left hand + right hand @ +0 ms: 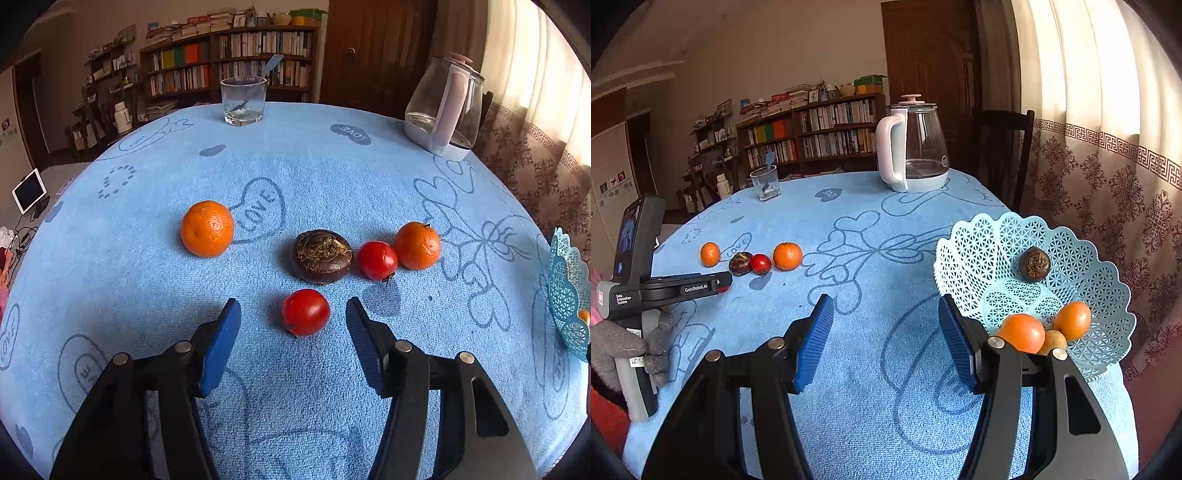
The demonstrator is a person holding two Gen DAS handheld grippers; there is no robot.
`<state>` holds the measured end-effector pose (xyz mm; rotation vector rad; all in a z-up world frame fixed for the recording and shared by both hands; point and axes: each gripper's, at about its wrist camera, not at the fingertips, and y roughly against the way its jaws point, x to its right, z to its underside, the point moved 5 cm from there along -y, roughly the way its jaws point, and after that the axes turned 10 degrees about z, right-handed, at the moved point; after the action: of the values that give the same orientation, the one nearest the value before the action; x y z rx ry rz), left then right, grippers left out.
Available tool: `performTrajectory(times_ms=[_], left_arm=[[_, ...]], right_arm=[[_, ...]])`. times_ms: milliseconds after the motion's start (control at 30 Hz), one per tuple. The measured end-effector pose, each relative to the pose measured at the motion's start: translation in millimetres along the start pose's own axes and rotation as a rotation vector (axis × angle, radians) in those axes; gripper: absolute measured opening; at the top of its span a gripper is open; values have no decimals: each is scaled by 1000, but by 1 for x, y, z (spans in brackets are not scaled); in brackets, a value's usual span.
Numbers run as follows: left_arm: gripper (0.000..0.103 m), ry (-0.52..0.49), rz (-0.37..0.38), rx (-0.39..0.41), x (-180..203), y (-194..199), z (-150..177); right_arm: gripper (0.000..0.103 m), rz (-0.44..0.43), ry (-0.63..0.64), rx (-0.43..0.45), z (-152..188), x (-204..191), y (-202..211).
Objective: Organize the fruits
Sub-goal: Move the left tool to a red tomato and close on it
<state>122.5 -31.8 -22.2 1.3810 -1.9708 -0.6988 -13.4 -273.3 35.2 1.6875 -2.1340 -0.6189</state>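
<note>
In the left wrist view my left gripper (293, 314) is open, its blue pads on either side of a red tomato (306, 312) without touching it. Behind it lie a dark brown water chestnut (320, 256), a second tomato (377, 260), an orange (417, 245) on the right and another orange (207, 228) on the left. In the right wrist view my right gripper (885, 317) is open and empty above the blue cloth, just left of the pale blue lattice basket (990, 251), which holds a chestnut (1034, 264), two oranges (1022, 332) and a small yellowish fruit.
A glass kettle (445, 107) stands at the table's far right and a glass tumbler (243, 100) with a spoon at the far middle. The basket's edge (567, 291) shows at the right of the left wrist view. A chair and curtain stand beyond the table's right side.
</note>
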Motion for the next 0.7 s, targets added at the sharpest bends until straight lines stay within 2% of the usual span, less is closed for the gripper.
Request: performTrajectory(times_ms=[33, 100, 167, 267, 467, 700], left_arm=[[48, 4, 3, -7, -1, -2, 0], [42, 14, 13, -23, -3, -7, 2], [41, 19, 19, -16, -4, -8, 3], [33, 25, 43, -2, -4, -5, 4], [29, 24, 15, 54, -5, 8, 5], [29, 31, -19, 122, -10, 26, 5]], right_arm=[[61, -3, 2, -3, 1, -1, 0], [61, -11, 3, -10, 1, -4, -2], [61, -26, -1, -22, 1, -7, -4], [61, -53, -8, -44, -1, -12, -9], [61, -142, -15, -105, -4, -30, -20], [61, -226, 2, -173, -10, -62, -39]])
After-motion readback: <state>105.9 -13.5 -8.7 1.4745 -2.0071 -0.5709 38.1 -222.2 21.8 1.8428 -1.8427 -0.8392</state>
